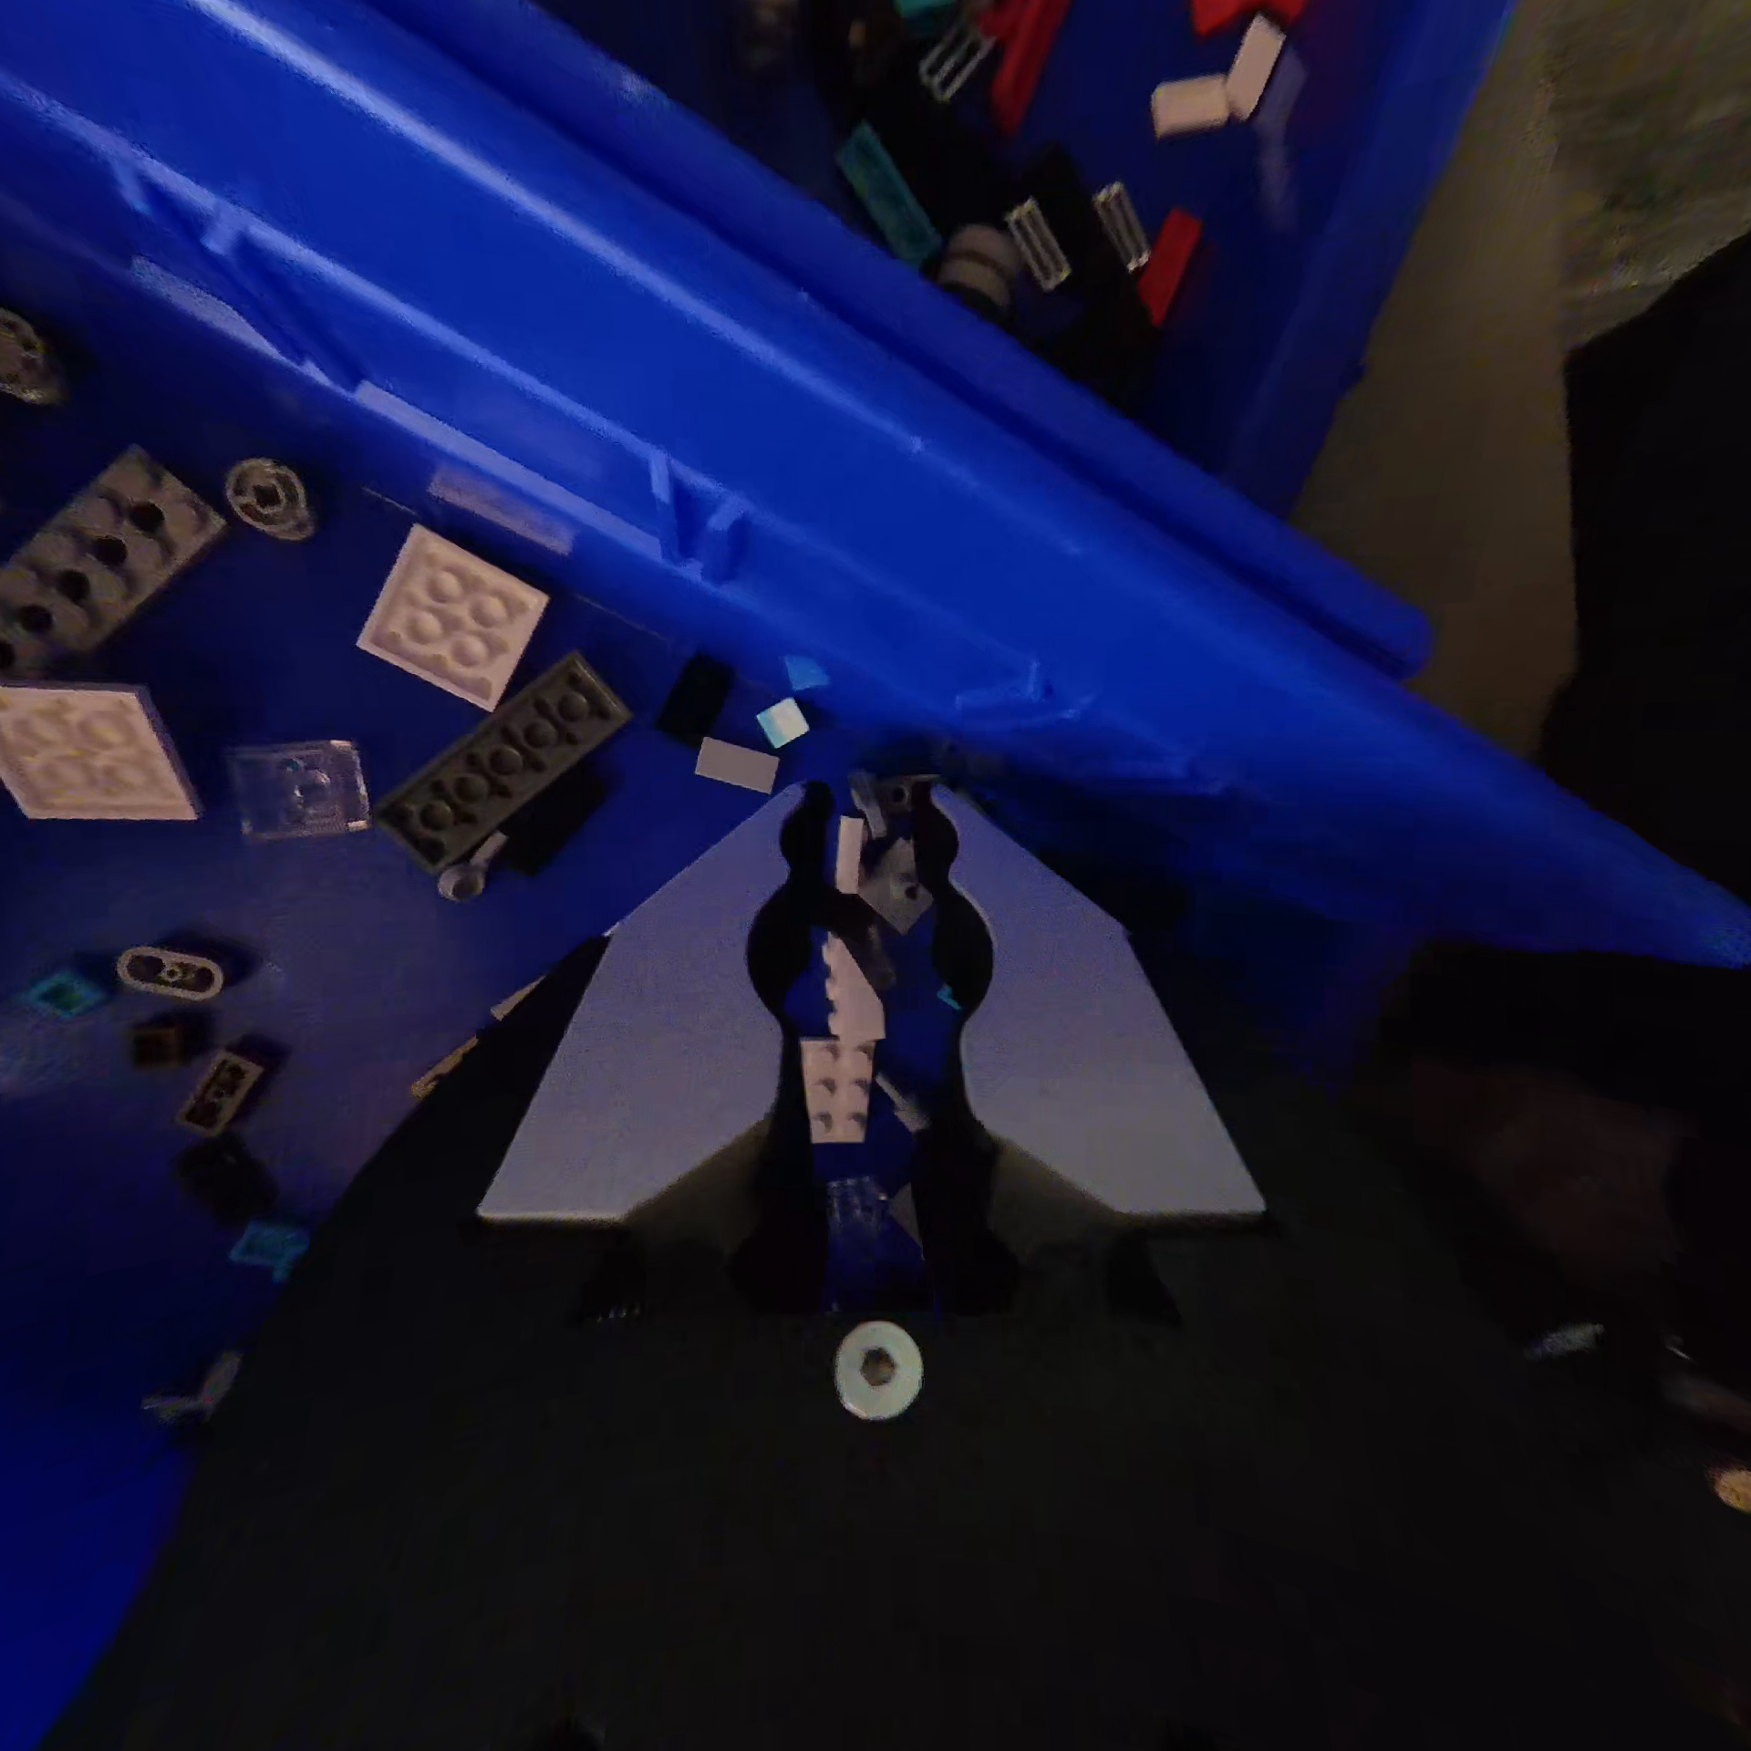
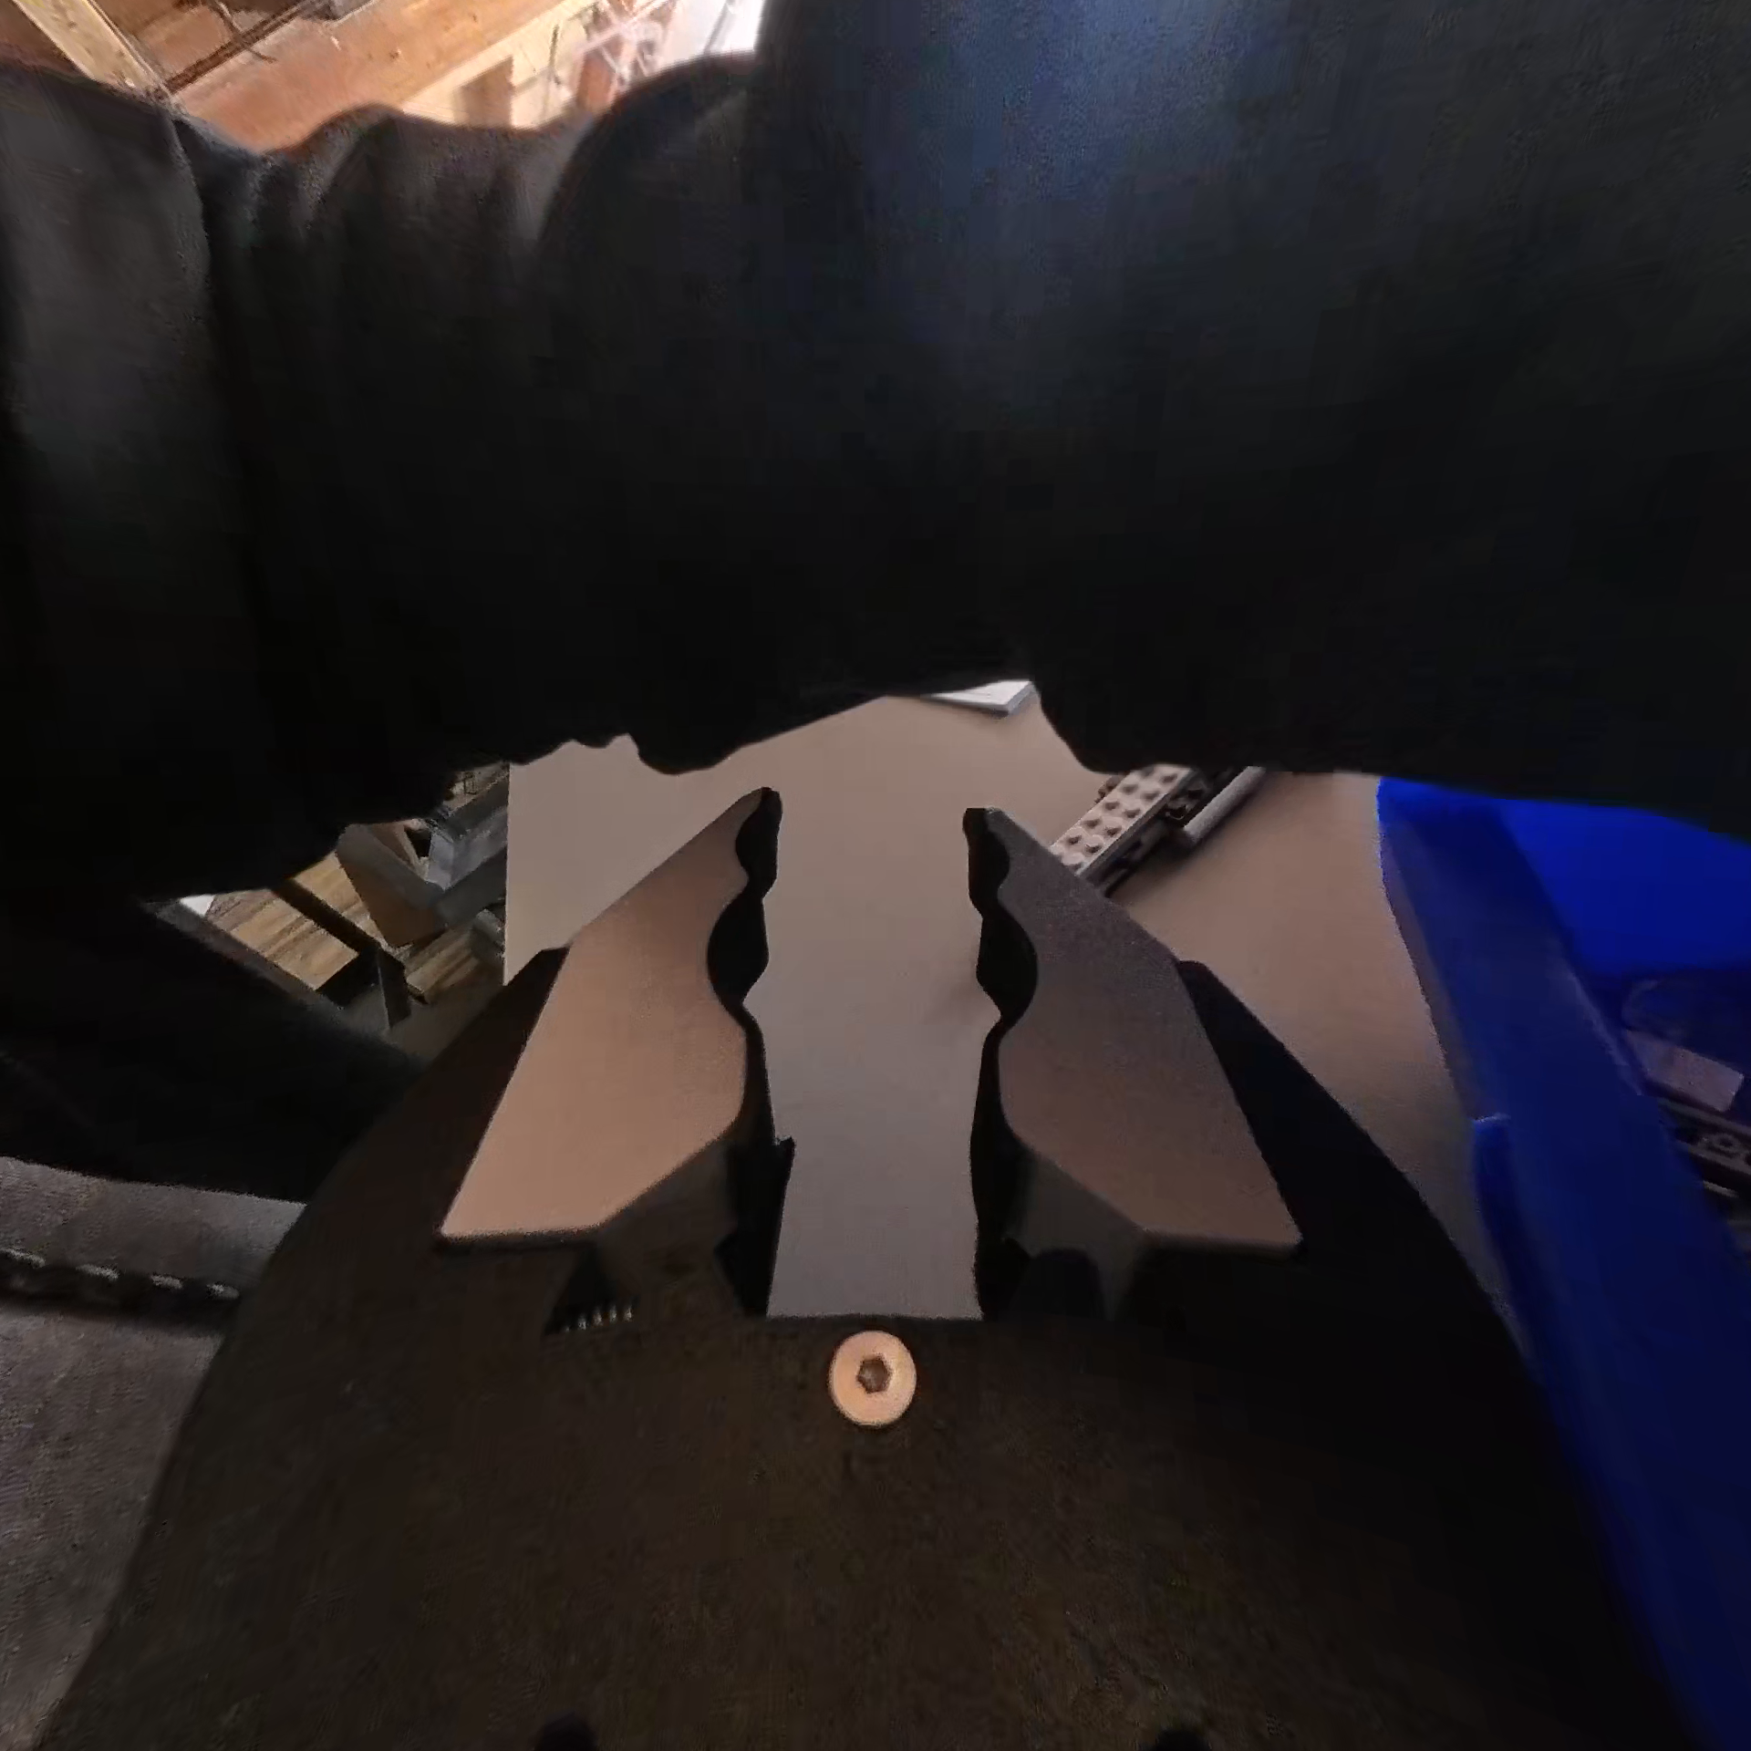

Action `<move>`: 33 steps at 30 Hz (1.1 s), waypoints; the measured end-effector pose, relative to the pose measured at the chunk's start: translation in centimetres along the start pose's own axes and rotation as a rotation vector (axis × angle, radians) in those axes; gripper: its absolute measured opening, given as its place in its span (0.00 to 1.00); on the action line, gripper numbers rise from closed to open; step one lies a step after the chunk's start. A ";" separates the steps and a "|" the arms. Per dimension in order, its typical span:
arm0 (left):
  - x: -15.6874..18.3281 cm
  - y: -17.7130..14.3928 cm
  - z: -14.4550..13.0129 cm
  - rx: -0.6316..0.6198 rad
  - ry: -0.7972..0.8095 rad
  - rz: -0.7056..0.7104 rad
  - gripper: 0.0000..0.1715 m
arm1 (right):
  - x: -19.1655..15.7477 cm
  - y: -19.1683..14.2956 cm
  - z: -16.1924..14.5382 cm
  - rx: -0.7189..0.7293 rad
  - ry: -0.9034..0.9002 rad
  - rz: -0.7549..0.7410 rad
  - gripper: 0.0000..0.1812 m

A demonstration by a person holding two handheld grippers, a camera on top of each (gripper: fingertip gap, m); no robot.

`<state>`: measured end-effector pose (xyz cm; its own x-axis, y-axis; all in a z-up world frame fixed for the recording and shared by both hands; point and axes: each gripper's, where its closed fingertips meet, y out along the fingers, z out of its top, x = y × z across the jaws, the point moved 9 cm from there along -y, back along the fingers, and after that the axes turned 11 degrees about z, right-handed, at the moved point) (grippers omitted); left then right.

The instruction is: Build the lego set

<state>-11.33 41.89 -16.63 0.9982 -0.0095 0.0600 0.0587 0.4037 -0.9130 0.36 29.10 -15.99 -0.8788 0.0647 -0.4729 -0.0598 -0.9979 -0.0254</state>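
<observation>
1. Between the tips of the left gripper [image 1: 876, 805], small grey lego pieces [image 1: 891, 857] sit in the narrow gap; the fingers [image 1: 663, 1023] are nearly closed, but blur and shadow keep me from telling whether they actually pinch a piece or only hang above it.
2. Just beyond those tips lie a small white tile [image 1: 737, 764], a pale blue tile [image 1: 783, 724] and a black tile [image 1: 696, 696] on the floor of a blue bin [image 1: 587, 398].
3. Farther left in the same bin rest a dark grey studded plate [image 1: 502, 763], two white square plates [image 1: 453, 614] [image 1: 90, 750], a clear plate [image 1: 298, 788] and a dark grey plate with holes [image 1: 99, 559], all loose and apart from each other.
4. A second blue bin [image 1: 1326, 313] stands behind the ridge of the first, holding red pieces [image 1: 1170, 261], white tiles [image 1: 1222, 85] and a teal tile [image 1: 886, 189].
5. On the right side, the right gripper [image 2: 872, 805] has its fingers [image 2: 625, 1033] spread apart with nothing between them, hovering over a pale desk [image 2: 872, 947].
6. A light grey studded lego assembly [image 2: 1132, 820] lies on the desk beyond the right fingertip, partly hidden by a person's dark sleeve [image 2: 663, 426].
7. A blue bin wall [image 2: 1563, 1090] fills the right edge of that view.
</observation>
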 end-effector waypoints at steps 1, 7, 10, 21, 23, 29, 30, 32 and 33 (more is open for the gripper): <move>0.0 0.2 -0.1 -0.006 0.010 0.011 0.10 | 0.0 0.0 0.0 -0.001 0.000 0.002 0.23; -0.1 0.6 0.0 0.013 0.048 0.020 0.04 | 0.0 0.0 0.0 -0.001 0.005 0.006 0.23; 0.0 0.1 0.0 0.033 0.033 0.017 0.04 | 0.1 -0.1 0.0 0.001 0.011 0.006 0.23; 1.6 -13.4 -7.4 0.401 -0.330 0.182 0.03 | 0.2 0.0 0.0 -0.002 0.019 0.007 0.23; 2.6 -15.7 -11.7 0.440 -0.451 0.265 0.03 | 0.2 0.0 0.0 -0.003 0.020 0.007 0.23; 7.8 -17.1 -26.3 0.371 -0.863 0.470 0.03 | 0.2 0.1 0.0 -0.009 0.023 -0.002 0.23; 8.8 -16.7 -28.3 0.346 -0.926 0.488 0.03 | 0.2 0.1 0.0 -0.009 0.023 -0.004 0.23; 10.6 -15.7 -31.4 0.295 -1.012 0.516 0.03 | 0.3 0.1 -0.1 -0.010 0.023 -0.010 0.23; 11.4 -15.1 -32.5 0.269 -1.044 0.526 0.03 | 0.3 0.1 0.0 -0.011 0.024 -0.013 0.23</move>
<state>-0.35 5.90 -15.29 0.3974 0.9103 0.1164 -0.4819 0.3149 -0.8177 0.12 29.01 -16.17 -0.8665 0.0778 -0.4930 -0.0660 -0.9970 -0.0413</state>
